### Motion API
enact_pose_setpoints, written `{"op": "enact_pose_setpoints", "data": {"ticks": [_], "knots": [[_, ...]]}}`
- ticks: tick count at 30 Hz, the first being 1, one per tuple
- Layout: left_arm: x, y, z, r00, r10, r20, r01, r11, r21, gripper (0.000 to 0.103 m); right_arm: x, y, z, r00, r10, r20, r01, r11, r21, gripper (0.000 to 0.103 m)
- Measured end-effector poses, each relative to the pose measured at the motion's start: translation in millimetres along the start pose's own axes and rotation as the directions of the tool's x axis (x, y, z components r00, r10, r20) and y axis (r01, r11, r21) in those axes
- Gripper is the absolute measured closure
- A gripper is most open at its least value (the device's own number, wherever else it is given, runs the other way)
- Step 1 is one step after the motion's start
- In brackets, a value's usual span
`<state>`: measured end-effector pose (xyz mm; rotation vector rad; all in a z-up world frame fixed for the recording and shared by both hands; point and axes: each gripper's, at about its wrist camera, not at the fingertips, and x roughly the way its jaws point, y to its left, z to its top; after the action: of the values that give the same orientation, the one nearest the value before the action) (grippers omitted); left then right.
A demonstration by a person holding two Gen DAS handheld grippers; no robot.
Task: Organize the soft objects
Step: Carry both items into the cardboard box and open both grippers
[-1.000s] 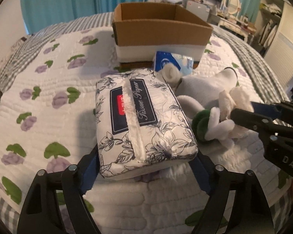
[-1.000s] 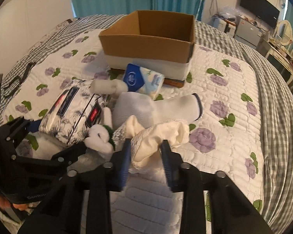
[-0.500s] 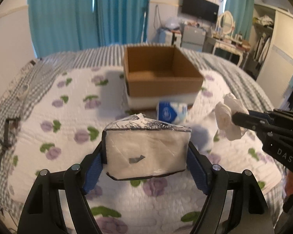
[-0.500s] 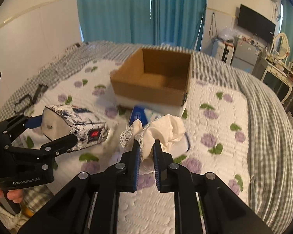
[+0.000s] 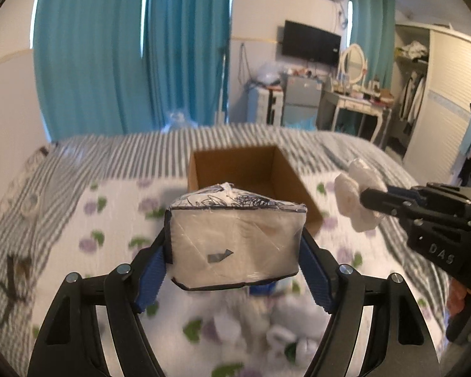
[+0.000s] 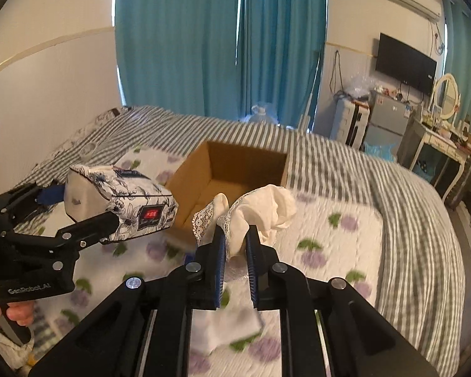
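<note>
My left gripper (image 5: 235,251) is shut on a floral tissue pack (image 5: 235,238) and holds it in the air in front of the open cardboard box (image 5: 251,172). The pack also shows in the right wrist view (image 6: 122,201), left of the box (image 6: 235,172). My right gripper (image 6: 235,238) is shut on a cream lace-trimmed cloth (image 6: 257,210), held above the bed near the box's front edge. The cloth shows in the left wrist view (image 5: 358,201), right of the box. The box looks empty.
The bed has a white floral quilt (image 6: 329,238) over a grey striped cover (image 6: 408,220). White soft items (image 5: 282,330) and a blue packet lie blurred on the quilt below my left gripper. Teal curtains (image 6: 219,47) and furniture stand beyond the bed.
Both grippers have lifted their loads off the quilt and risen, moving toward the box. The tissue pack and the cloth now hang higher, closer to the box opening.
</note>
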<state>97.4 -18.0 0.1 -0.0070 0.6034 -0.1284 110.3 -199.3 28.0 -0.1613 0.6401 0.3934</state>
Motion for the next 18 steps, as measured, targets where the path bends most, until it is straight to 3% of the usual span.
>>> {"op": "enact_pose_setpoints", "data": {"ticks": [8, 14, 18], "knots": [[84.0, 3.4, 49.5, 1.000, -0.013, -0.006, 0.013, 1.000, 0.005, 0.027, 78.3, -24.5, 45.8, 1.000, 0.023, -0.018, -0.023, 1.000, -0.005, 0.091], [138.6, 8.9, 48.4, 0.999, -0.010, -0.054, 0.013, 0.999, 0.053, 0.027, 137.2, -45.4, 41.6, 0.995, 0.071, -0.067, -0.067, 0.996, 0.065, 0.091], [152.5, 4.8, 39.8, 0.997, -0.005, -0.075, 0.011, 0.996, 0.092, 0.020, 150.3, -50.6, 32.4, 0.993, 0.095, -0.064, -0.088, 0.991, 0.104, 0.086]]}}
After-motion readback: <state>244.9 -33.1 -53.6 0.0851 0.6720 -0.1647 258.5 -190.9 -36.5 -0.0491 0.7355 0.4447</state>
